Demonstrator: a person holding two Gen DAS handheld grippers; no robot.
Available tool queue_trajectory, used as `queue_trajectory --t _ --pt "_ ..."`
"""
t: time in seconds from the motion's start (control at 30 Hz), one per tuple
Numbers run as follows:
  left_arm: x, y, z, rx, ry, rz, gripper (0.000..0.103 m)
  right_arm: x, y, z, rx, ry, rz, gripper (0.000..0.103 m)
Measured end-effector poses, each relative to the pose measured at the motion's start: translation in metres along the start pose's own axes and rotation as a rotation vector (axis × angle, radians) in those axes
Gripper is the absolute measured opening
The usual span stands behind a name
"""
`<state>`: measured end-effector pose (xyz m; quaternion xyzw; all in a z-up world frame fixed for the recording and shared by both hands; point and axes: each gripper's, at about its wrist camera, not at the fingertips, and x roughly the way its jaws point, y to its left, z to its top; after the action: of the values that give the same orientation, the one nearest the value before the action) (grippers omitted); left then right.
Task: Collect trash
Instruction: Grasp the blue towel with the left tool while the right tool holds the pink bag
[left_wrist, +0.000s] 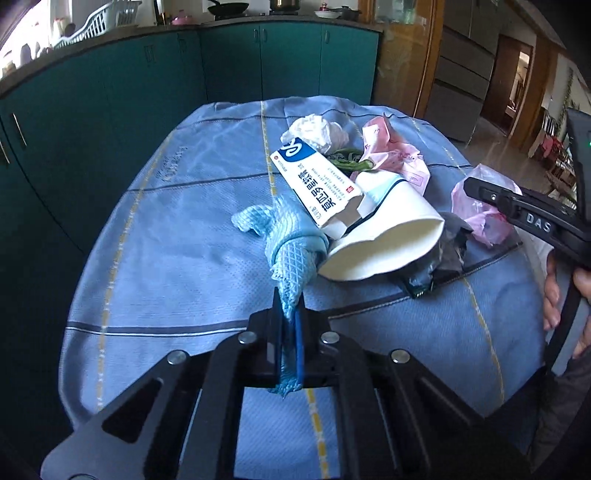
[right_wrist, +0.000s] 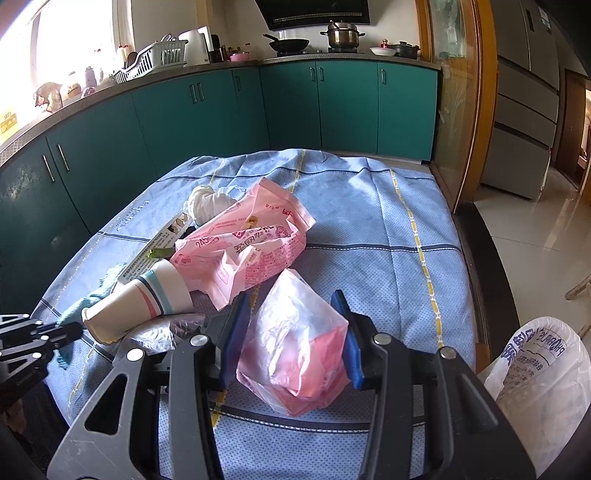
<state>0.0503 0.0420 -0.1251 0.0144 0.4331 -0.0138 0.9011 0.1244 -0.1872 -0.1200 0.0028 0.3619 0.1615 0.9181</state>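
My left gripper (left_wrist: 289, 306) is shut on a light blue mesh cloth (left_wrist: 291, 254) that trails forward to the trash pile. The pile holds a white paper cup (left_wrist: 384, 236) on its side, a white and blue carton (left_wrist: 317, 181), crumpled white tissue (left_wrist: 317, 131), a green scrap (left_wrist: 351, 160) and a pink printed wrapper (left_wrist: 399, 155). My right gripper (right_wrist: 291, 306) is open, its blue pads on either side of a clear pink plastic bag (right_wrist: 295, 350) lying on the cloth. The cup (right_wrist: 140, 306) and the pink wrapper (right_wrist: 251, 243) lie to its left.
The table wears a blue checked tablecloth (right_wrist: 388, 229). Teal kitchen cabinets (right_wrist: 221, 110) stand behind and to the left. A white plastic bag (right_wrist: 546, 376) hangs open at the table's right front. A dark crumpled plastic piece (left_wrist: 450, 243) lies by the cup.
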Motion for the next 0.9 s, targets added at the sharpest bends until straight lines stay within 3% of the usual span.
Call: queue_trajectory --t 0.27,0.57,0.6,0.67,0.73,0.9 --pt "-0.021 0.025 0.003 -0.014 -0.027 0.038 0.007 0.003 0.004 -0.001 -0.008 0.005 0.003 0.045" --pt "0.006 0.051 -0.015 -0.068 0.081 0.059 0.014 0.003 0.004 -0.002 -0.01 0.008 0.003 0.046" --pt "0.008 0.052 -0.016 -0.078 0.087 0.054 0.017 0.003 0.005 -0.001 -0.012 0.009 0.002 0.046" --pt "0.009 0.053 -0.015 -0.104 0.088 0.04 0.038 0.004 0.005 -0.002 -0.015 0.012 0.002 0.05" --pt "0.009 0.053 -0.012 -0.122 0.078 0.033 0.053 0.005 0.005 -0.002 -0.02 0.015 -0.004 0.052" --pt "0.016 0.045 -0.002 -0.117 0.047 0.05 0.062 0.01 0.007 -0.003 -0.021 0.022 -0.019 0.061"
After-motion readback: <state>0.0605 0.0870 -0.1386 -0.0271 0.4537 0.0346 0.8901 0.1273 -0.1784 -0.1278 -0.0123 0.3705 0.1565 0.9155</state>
